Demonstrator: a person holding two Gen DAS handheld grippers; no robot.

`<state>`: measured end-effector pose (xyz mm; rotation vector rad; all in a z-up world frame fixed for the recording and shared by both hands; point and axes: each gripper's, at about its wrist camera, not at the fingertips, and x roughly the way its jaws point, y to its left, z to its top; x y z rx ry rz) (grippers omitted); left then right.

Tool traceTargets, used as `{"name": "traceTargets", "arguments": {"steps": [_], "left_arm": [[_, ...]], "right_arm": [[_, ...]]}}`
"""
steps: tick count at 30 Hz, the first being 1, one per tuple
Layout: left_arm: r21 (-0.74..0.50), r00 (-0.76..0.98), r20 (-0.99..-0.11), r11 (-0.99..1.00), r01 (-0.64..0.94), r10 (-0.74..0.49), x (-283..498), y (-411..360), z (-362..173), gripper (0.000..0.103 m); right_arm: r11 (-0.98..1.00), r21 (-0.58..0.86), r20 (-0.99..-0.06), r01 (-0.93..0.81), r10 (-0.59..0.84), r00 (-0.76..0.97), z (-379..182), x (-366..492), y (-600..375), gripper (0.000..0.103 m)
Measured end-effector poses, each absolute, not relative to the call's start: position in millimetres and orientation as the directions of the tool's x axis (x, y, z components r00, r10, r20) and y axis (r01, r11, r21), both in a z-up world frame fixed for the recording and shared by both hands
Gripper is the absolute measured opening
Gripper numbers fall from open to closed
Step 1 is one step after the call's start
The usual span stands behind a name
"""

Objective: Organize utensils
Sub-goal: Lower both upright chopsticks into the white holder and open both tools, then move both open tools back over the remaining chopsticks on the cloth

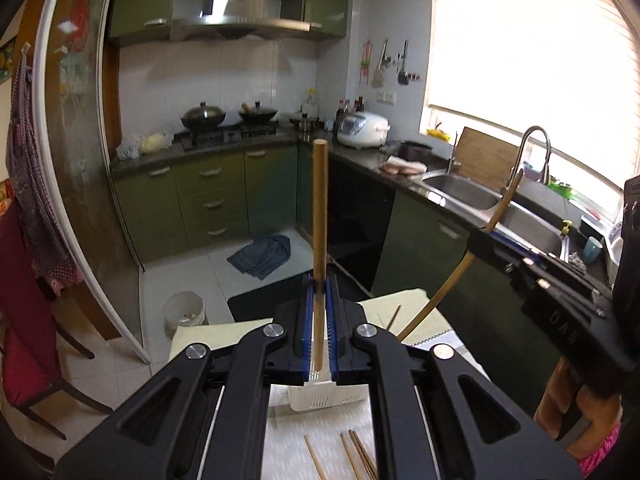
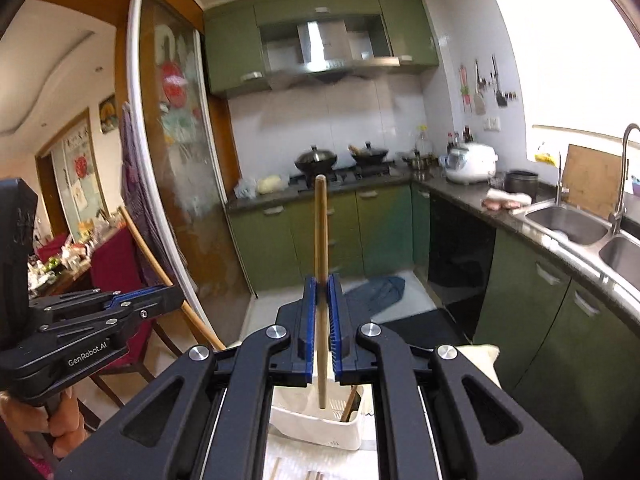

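Nearest in left wrist view: loose chopsticks (image 1: 352,456) lying flat on the white mat (image 1: 296,440) at btm edge, just this side of a white slotted utensil holder (image 1: 320,398). Above that, left gripper (image 1: 320,284) is clamped on one wooden chopstick (image 1: 320,208), blue pads pinching it near the lower third, stick upright, lower tip just over the holder. To its right, the right gripper (image 1: 486,240) pinches a second chopstick (image 1: 460,272), tilted, lower end toward the table corner. Right wrist view: right gripper (image 2: 322,292) closed on its chopstick (image 2: 321,240), upright, tip hanging over the holder (image 2: 320,424), which already has a dark stick (image 2: 349,404) leaning inside. Left gripper (image 2: 160,296) sits at left w/ its stick (image 2: 172,280) slanting. Beyond: green cabinets (image 1: 212,200), woks on stove (image 1: 204,116), rice cooker (image 1: 362,130), sink (image 1: 464,192).
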<state>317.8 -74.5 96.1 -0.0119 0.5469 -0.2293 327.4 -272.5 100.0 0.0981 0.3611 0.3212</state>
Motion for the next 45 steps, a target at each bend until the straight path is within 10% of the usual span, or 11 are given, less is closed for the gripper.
{"name": "traceTargets", "arguments": {"steps": [21,27,34,45], "left_arm": [[-0.082,0.722,-0.660,0.975,0.207,-0.208,347,-79,12,0.010],[-0.078,0.683,-0.708,0.981,0.178,-0.180,302,-66,7,0.034],[-0.141,0.354,-0.917,0.980,0.139,-0.182,286,-65,-104,0.034],[-0.123,0.222,-0.966,0.990,0.069,-0.136,308,-90,-181,0.033]], "right_arm": [[0.940,0.153,-0.466,-0.306,0.342,0.816,9,359,-262,0.012],[0.946,0.134,-0.480,-0.296,0.323,0.815,15,295,-287,0.018],[0.956,0.123,-0.641,-0.265,0.280,0.714,-49,241,-324,0.025],[0.965,0.108,-0.778,-0.238,0.231,0.584,-128,226,-341,0.025]]}}
